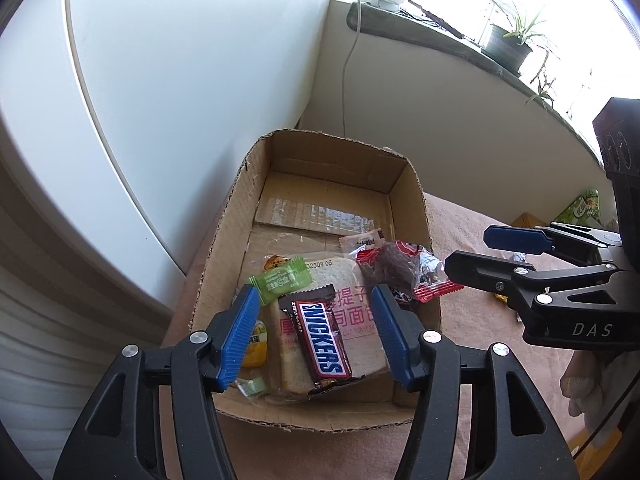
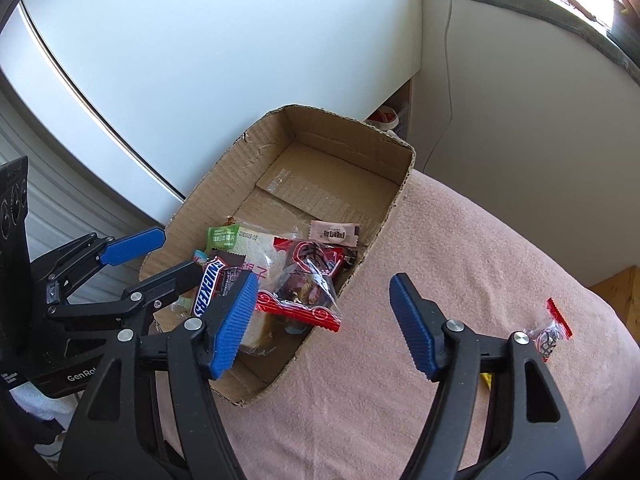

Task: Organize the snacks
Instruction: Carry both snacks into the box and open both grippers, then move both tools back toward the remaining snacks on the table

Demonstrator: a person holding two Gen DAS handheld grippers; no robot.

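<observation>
An open cardboard box [image 1: 224,248] [image 2: 192,216] sits on a pink cloth. It holds a Snickers bar [image 1: 322,338] [image 2: 208,286], a bagged bread slice [image 1: 352,280] [image 2: 256,250], a green candy [image 1: 280,282] [image 2: 222,236], a red-edged clear pack with a dark snack [image 1: 396,268] [image 2: 308,284] lying over the box's right wall, and a small beige sachet [image 1: 362,242] [image 2: 334,234]. My left gripper [image 1: 314,338] [image 2: 158,252] is open over the Snickers, empty. My right gripper [image 2: 324,324] [image 1: 466,254] is open and empty just right of the box.
A small red-edged candy pack [image 2: 552,330] lies on the pink cloth [image 2: 460,248] at the right. A green snack bag [image 1: 582,208] and a yellow wrapper [image 1: 500,298] lie beyond the right gripper. A white cabinet [image 1: 180,80] stands behind the box; a windowsill with plants [image 1: 508,46] is beyond.
</observation>
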